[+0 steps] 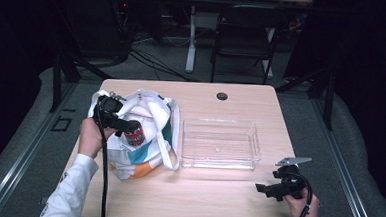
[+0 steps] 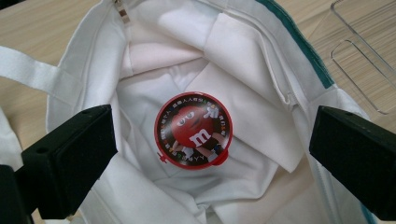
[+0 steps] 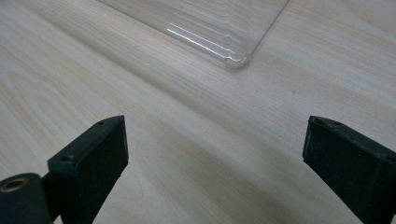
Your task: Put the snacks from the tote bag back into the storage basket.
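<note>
Two grippers show in the high view: the left gripper (image 1: 128,128) over the white cloth tote bag (image 1: 153,117) near the desk's (image 1: 241,98) left edge, the right gripper (image 1: 264,190) low by the front right corner — beside the clear plastic tray (image 1: 219,162).

Left gripper view: jaws wide apart, holding nothing, either side of the round red-lidded candy canister (image 2: 193,130) lying inside the bag.

Right gripper view: jaws spread wide over bare wood — gripping nothing.

1. The candy tub (image 2: 193,129) sits deep in the tote bag (image 2: 243,60); its body is hidden beneath its lid, whose rim lettering is too small to read.
2. The clear tray (image 3: 210,28) is cut off by the right gripper view's top edge.
3. The bag's base lies out of frame.
</note>
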The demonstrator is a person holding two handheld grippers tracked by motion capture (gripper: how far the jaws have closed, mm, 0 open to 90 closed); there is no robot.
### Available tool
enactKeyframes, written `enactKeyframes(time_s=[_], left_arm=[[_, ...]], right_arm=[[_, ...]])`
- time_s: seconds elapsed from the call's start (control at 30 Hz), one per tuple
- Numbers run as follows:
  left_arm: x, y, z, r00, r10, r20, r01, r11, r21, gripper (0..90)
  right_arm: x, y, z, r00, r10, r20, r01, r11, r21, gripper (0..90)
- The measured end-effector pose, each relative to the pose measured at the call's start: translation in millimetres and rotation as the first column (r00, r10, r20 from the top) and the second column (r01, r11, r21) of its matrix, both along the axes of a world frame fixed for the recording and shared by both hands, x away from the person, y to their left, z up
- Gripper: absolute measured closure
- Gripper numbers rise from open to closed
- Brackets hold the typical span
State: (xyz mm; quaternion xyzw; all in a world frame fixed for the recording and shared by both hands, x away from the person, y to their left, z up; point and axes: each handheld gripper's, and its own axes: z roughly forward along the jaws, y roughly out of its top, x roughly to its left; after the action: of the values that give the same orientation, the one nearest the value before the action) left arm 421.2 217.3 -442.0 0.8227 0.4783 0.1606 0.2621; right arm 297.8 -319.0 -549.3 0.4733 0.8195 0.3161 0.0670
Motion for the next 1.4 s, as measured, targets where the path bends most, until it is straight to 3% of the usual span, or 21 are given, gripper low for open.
enactKeyframes(time_s=[0.33, 0.43, 0.73, 1.03, 1.17, 1.3, 1.4], left_arm=[[22.4, -0.4, -22.3, 0.9948, 0.018, -0.101, -0.016, 0.9996, 0.025, 0.6], [31.0, -0.3, -32.0, 0.9884, 0.028, -0.149, -0.022, 0.9987, 0.047, 1.1], [42.0, -4.6, -47.5, 0.9769, 0.03, -0.212, -0.02, 0.9984, 0.053, 1.3], [46.5, -9.4, -59.3, 0.971, 0.05, -0.234, -0.031, 0.9958, 0.087, 3.5], [46.1, -9.5, -61.1, 0.9698, 0.052, -0.238, -0.033, 0.9958, 0.085, 16.0], [46.4, -8.1, -63.6, 0.9681, 0.06, -0.243, -0.04, 0.9954, 0.088, 16.2], [46.9, -8.9, -66.8, 0.9628, 0.053, -0.265, -0.028, 0.995, 0.096, 16.2]], right_arm=[[-0.8, -0.6, 0.3, 1.0, 0.008, -0.004, -0.008, 1.0, 0.005, 7.2], [-0.7, -0.6, 0.1, 0.9999, 0.011, -0.008, -0.011, 1.0, 0.005, 7.4], [-0.9, 0.1, -0.2, 0.9999, 0.009, -0.011, -0.009, 1.0, 0.005, 7.6], [-1.4, 0.2, 0.0, 0.9998, 0.011, -0.016, -0.011, 1.0, -0.001, 8.3], [-1.3, 0.1, -0.2, 0.9997, 0.015, -0.018, -0.015, 1.0, -0.001, 8.6], [-1.5, 0.3, -0.2, 0.9998, 0.012, -0.017, -0.012, 1.0, -0.002, 9.0], [-1.3, 0.5, -0.3, 0.9997, 0.014, -0.02, -0.014, 1.0, -0.002, 9.4]])
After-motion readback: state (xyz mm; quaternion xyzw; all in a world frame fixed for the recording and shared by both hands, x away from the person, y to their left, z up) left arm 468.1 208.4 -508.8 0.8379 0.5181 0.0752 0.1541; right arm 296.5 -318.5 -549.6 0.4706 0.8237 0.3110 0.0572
